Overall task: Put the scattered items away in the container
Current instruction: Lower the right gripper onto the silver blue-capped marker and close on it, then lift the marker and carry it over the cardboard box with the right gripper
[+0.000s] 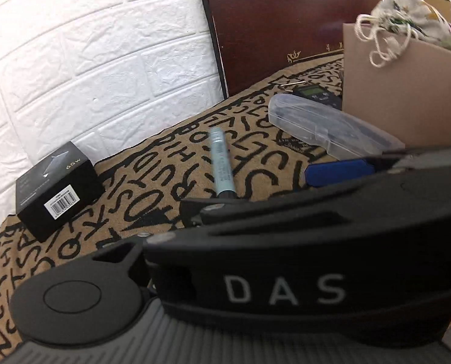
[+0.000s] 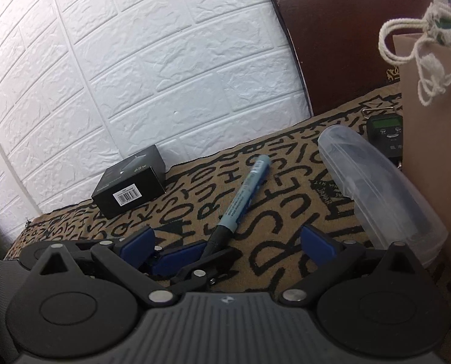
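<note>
A light blue marker lies on the letter-patterned mat, in the left wrist view (image 1: 221,163) and the right wrist view (image 2: 243,197). My right gripper (image 2: 225,242) is open, low over the mat, its fingers either side of the marker's black end. A second gripper's blue pads (image 2: 177,254) show at the left by that end. In the left wrist view the other gripper's black body (image 1: 286,257) blocks my own fingers; one blue pad (image 1: 337,171) shows. A cardboard box (image 1: 407,91) at the right holds a drawstring pouch (image 1: 407,18).
A black 65W carton (image 2: 131,188) sits by the white brick wall (image 2: 134,60). A clear plastic case (image 2: 374,188) and a small digital scale (image 2: 384,136) lie beside the cardboard box (image 2: 435,151). A dark wooden board (image 1: 286,30) leans behind.
</note>
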Available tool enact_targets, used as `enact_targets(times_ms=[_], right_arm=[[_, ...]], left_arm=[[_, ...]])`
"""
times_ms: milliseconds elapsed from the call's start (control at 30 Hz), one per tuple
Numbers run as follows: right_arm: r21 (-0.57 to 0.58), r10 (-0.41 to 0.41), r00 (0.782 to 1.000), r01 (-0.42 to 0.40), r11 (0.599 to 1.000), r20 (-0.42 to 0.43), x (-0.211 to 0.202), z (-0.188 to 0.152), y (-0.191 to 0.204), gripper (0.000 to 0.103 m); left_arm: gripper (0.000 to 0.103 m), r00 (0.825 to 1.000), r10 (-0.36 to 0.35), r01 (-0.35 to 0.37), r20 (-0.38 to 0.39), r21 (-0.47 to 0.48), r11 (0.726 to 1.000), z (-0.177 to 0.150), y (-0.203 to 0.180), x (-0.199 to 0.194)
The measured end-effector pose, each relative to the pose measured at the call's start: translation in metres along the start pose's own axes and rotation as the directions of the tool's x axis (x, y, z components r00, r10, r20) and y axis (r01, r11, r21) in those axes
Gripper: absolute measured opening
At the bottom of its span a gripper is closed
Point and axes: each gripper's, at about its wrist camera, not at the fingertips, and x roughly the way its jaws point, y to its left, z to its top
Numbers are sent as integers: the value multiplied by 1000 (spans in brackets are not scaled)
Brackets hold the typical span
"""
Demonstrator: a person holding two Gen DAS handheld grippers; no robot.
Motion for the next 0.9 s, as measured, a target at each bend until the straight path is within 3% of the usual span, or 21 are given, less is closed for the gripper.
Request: enact_targets(times_ms=[200, 433, 500, 633, 900], right_arm=[[-57, -9, 1000, 7, 998, -29, 5, 1, 4, 103], [-116, 12, 997, -21, 993, -82, 38, 16, 14, 103], [-166, -5, 995, -12, 986, -98, 47, 18, 18, 89], [-261, 25, 991, -59, 964, -132, 56, 21, 23, 45], [-338, 105, 981, -156, 928, -164, 25, 6, 28, 45]], left_arm=[[16, 1000, 25, -25, -10, 19, 999, -10, 11, -15], [16, 999, 47, -47, 2, 25, 999, -20, 13, -25], [16, 998, 66, -66, 5, 33, 997, -20, 9, -25], [16, 997, 83, -83, 6, 15, 996, -19, 6, -26], [19, 999, 34, -33, 32, -24, 999, -36, -2, -58]])
